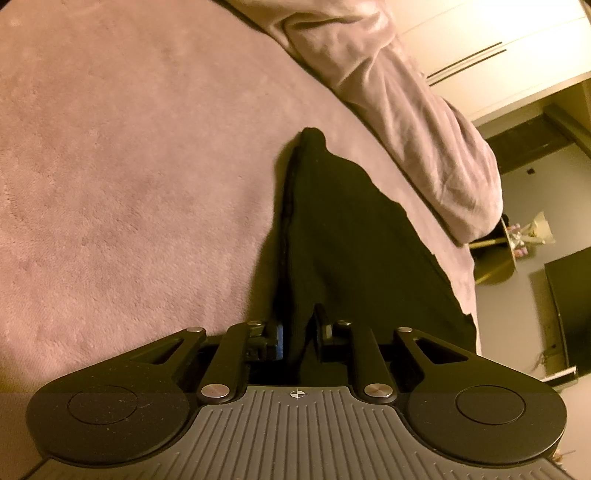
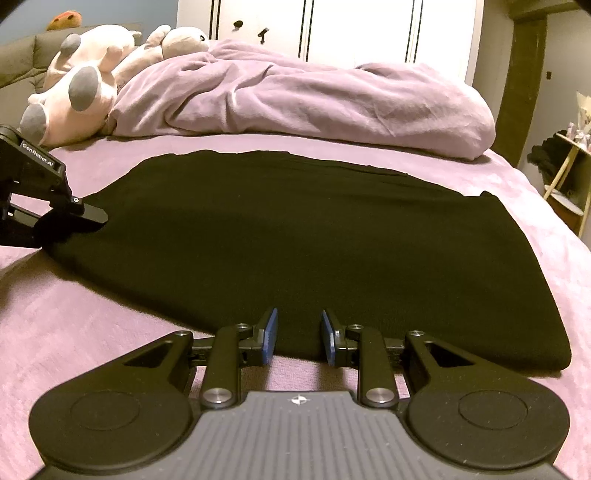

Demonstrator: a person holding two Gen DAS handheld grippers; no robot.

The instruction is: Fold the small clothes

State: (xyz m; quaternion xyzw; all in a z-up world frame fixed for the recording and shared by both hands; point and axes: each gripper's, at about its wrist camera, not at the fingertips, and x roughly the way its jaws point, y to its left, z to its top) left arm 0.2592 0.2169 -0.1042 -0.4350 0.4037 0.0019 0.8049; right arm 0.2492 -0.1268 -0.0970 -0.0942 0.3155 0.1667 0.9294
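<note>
Fingers of the left gripper (image 1: 297,332) pinched on a raised fold of the black garment (image 2: 295,236); cloth bunches up between the pads and rises to a peak ahead of them. Seen from the right wrist, this same gripper (image 2: 88,216) bites the garment's far left corner. Fingers of the right gripper (image 2: 297,336) stand apart with a clear gap, blue pads facing each other, straddling the garment's near edge; the pads do not press on the cloth, nothing held.

Garment: matte black, fine knit, spread mostly flat across the bed (image 2: 92,332), broad and rounded in outline, right edge folded thick.

Bed cover: mauve, short plush nap, slightly mottled.

Behind the garment, a rumpled lilac duvet (image 2: 314,103), soft deep creases. Left of it, a pale pink plush toy (image 2: 88,81) with grey paw pads, lying on its back.

White wardrobe doors (image 2: 351,29) at the rear, smooth, dark knobs.
</note>
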